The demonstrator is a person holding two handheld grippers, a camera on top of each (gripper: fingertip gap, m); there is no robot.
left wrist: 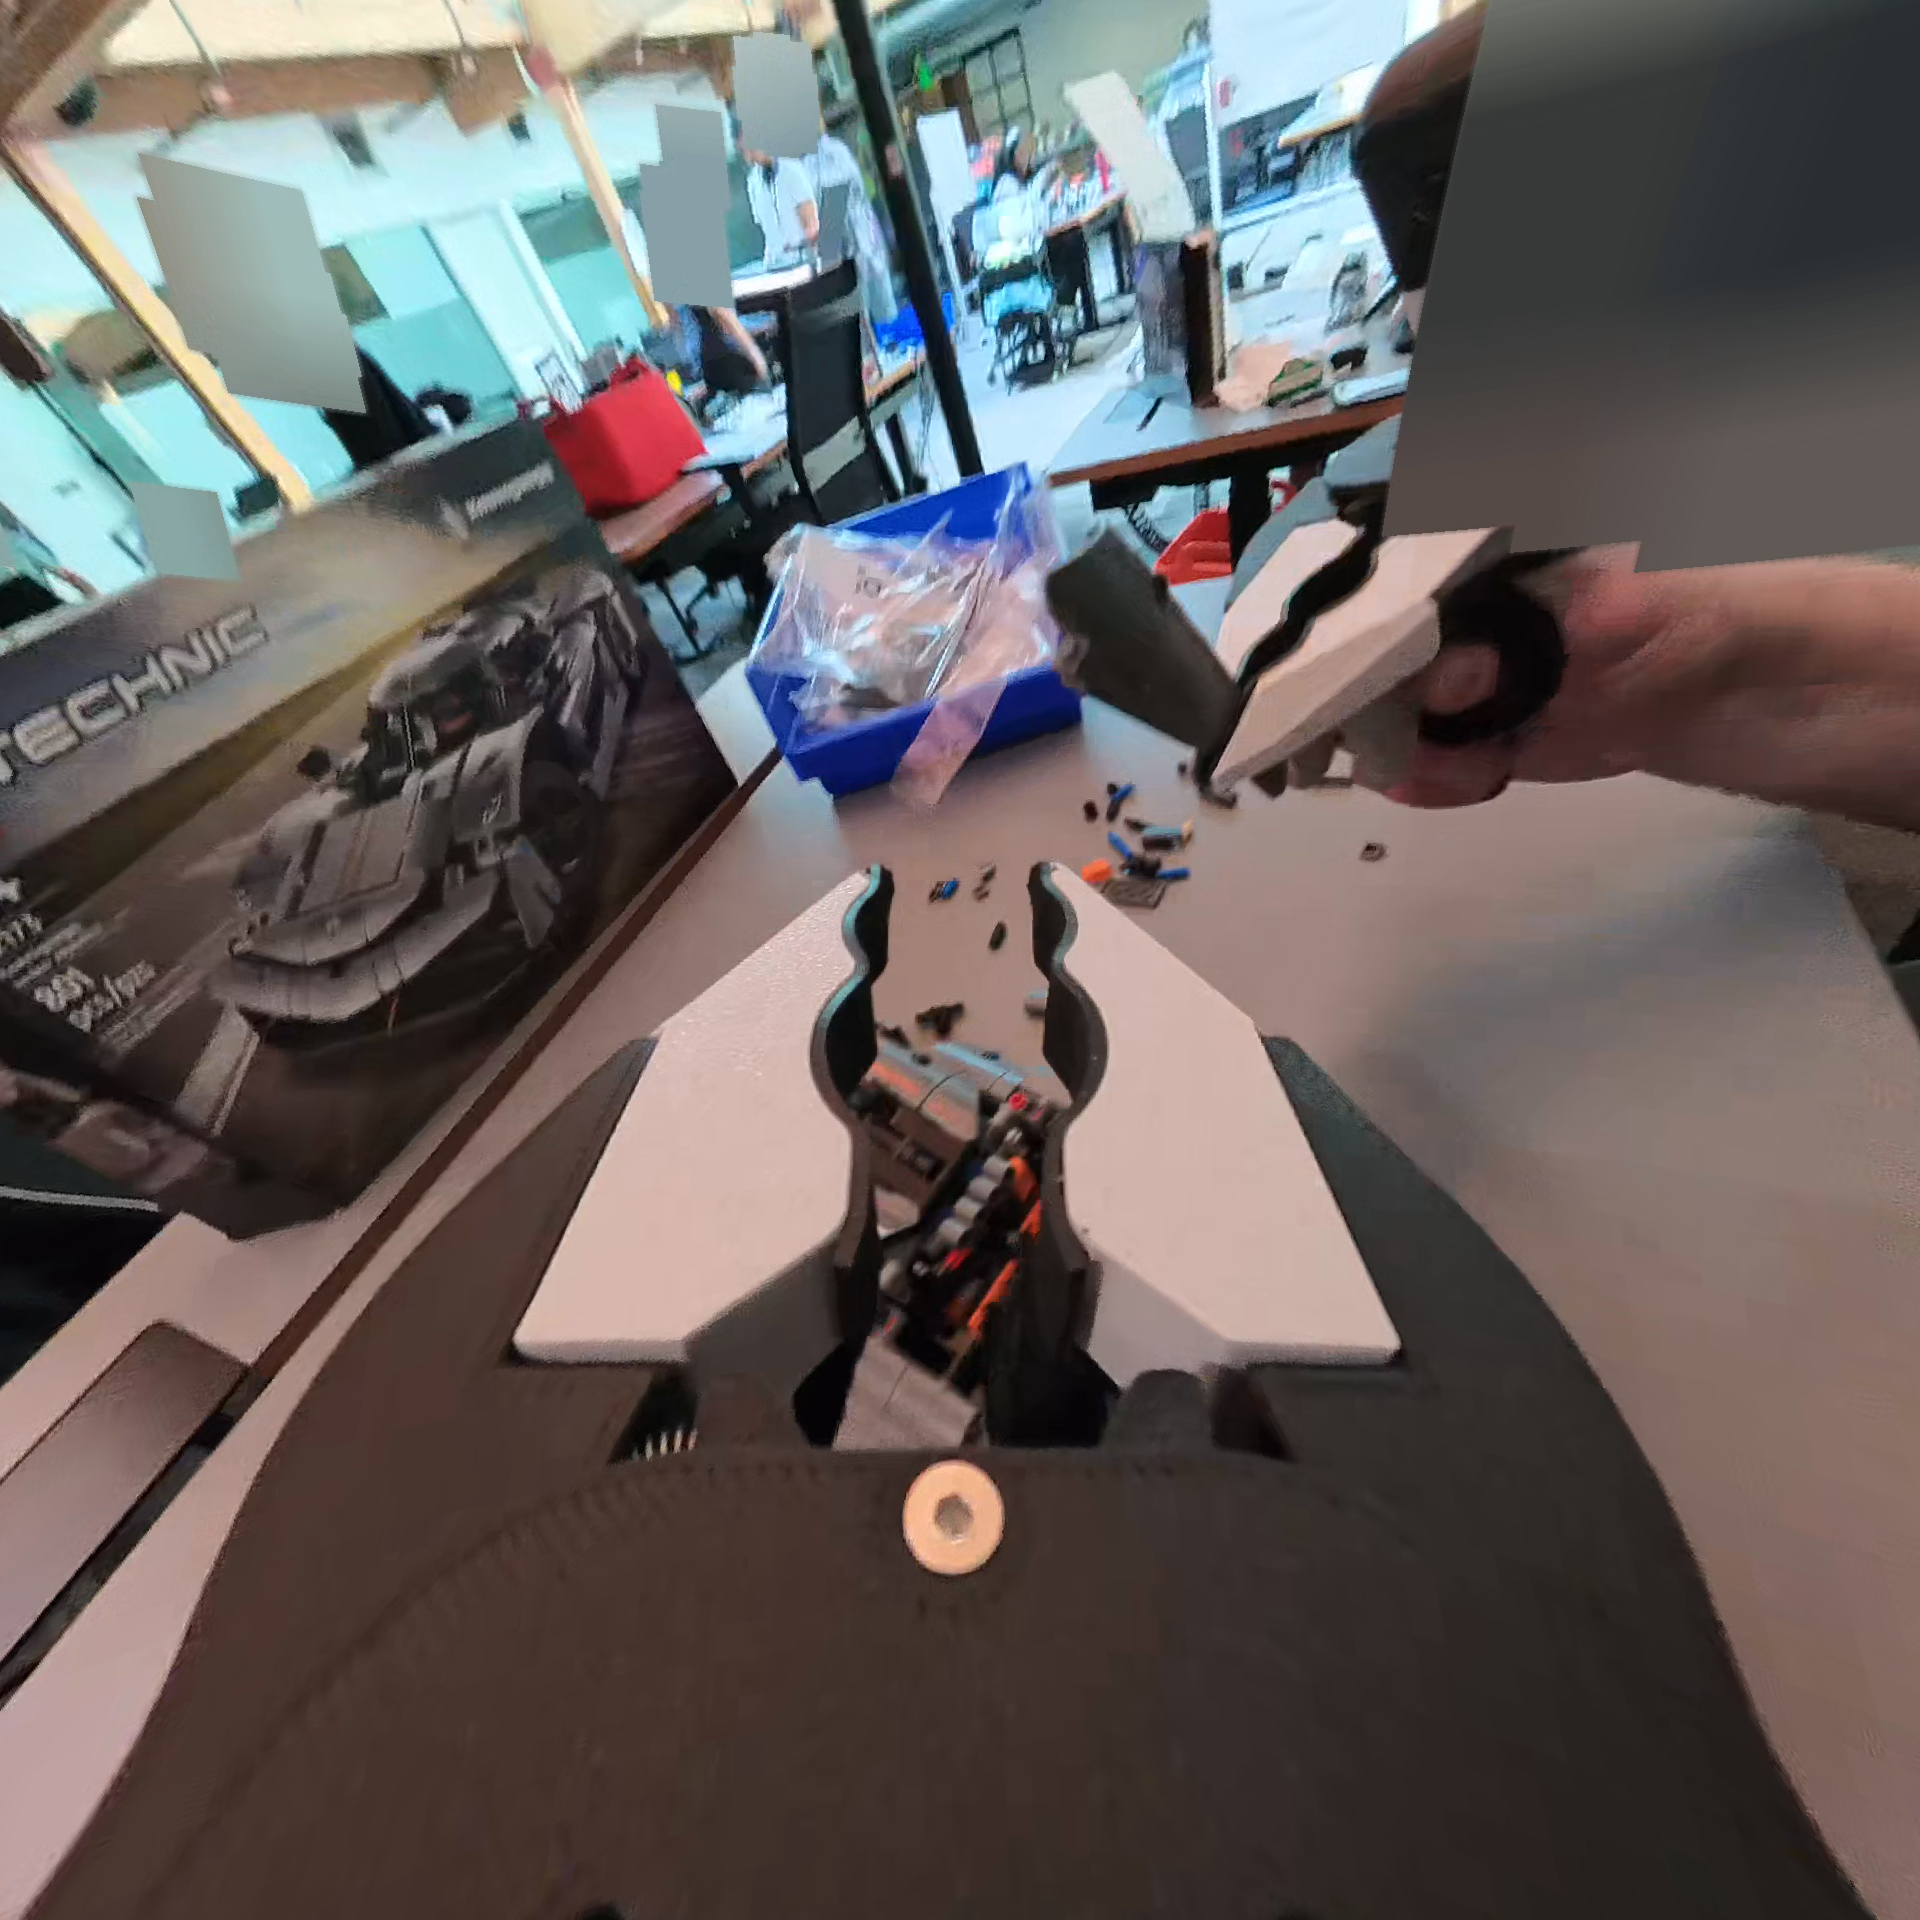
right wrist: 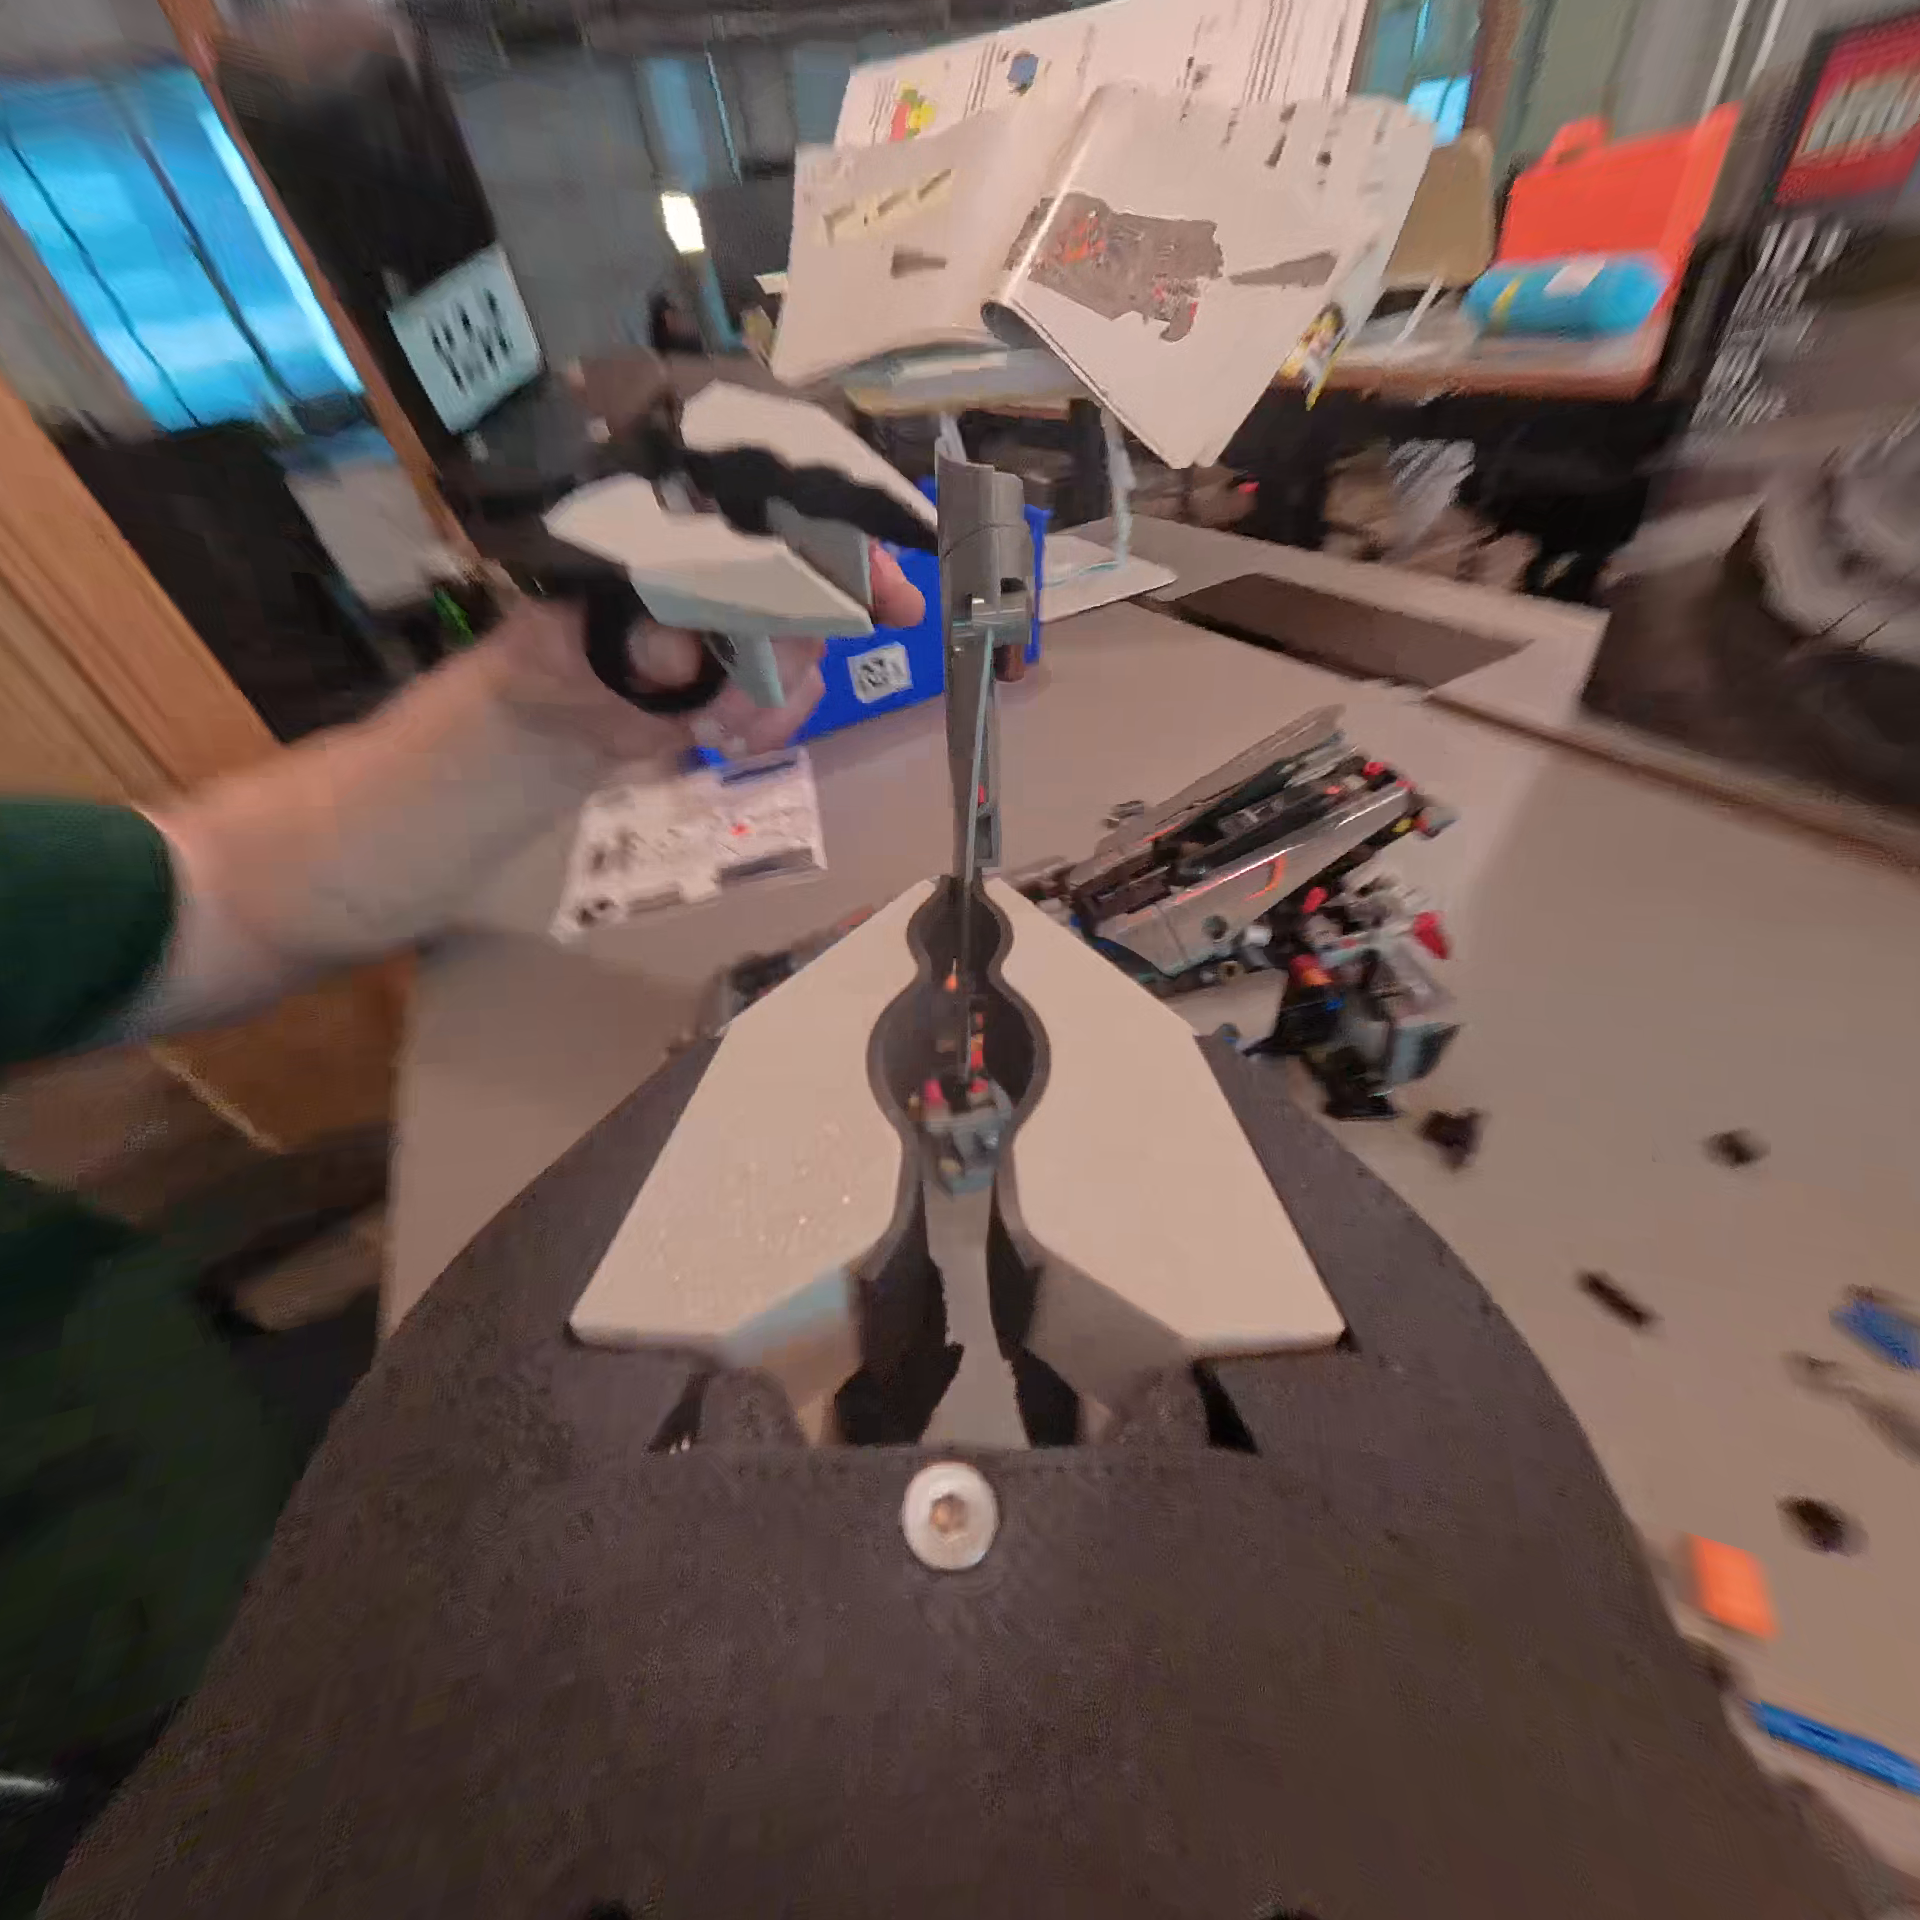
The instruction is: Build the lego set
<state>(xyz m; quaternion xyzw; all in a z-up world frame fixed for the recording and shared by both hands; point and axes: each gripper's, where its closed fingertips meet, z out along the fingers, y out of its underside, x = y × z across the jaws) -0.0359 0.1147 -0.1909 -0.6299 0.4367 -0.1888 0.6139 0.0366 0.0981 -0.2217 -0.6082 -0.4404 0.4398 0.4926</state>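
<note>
In the left wrist view, the left tool (left wrist: 961, 883) is held with a clear gap between its fingers, nothing gripped. Through that gap, low at 6 o'clock, part of the grey car assembly (left wrist: 956, 1153) is seen on the table (left wrist: 1455, 1143), with orange and black parts inside. Loose small pieces (left wrist: 1138, 836) are scattered at 12 o'clock beyond the fingertips. The right tool (left wrist: 1216, 774) is seen at 2 o'clock, held by a hand (left wrist: 1621, 696) and angled down toward those pieces; a dark grey panel (left wrist: 1138, 644) appears carried at it, though the grip itself is hidden. A blue bin (left wrist: 935, 727) of plastic bags stands at 12 o'clock, and the set's box (left wrist: 343, 831) at 9 o'clock.

In the right wrist view, blurred by motion, the right tool (right wrist: 961, 894) is closed to a narrow slit on a thin grey panel piece (right wrist: 977, 644), seen edge-on and rising toward 12 o'clock. The left tool (right wrist: 914, 545) is seen at 11 o'clock, close beside the panel's upper end; contact cannot be told. The car assembly (right wrist: 1268, 894) lies on the table at 2 o'clock, and an open instruction booklet (right wrist: 1091, 229) stands at 12 o'clock.

The step in hand seems to be carrying a body panel for fitting. The next move likely calls for aligning it with its mounting points on the assembly, which the left tool would steady.
</note>
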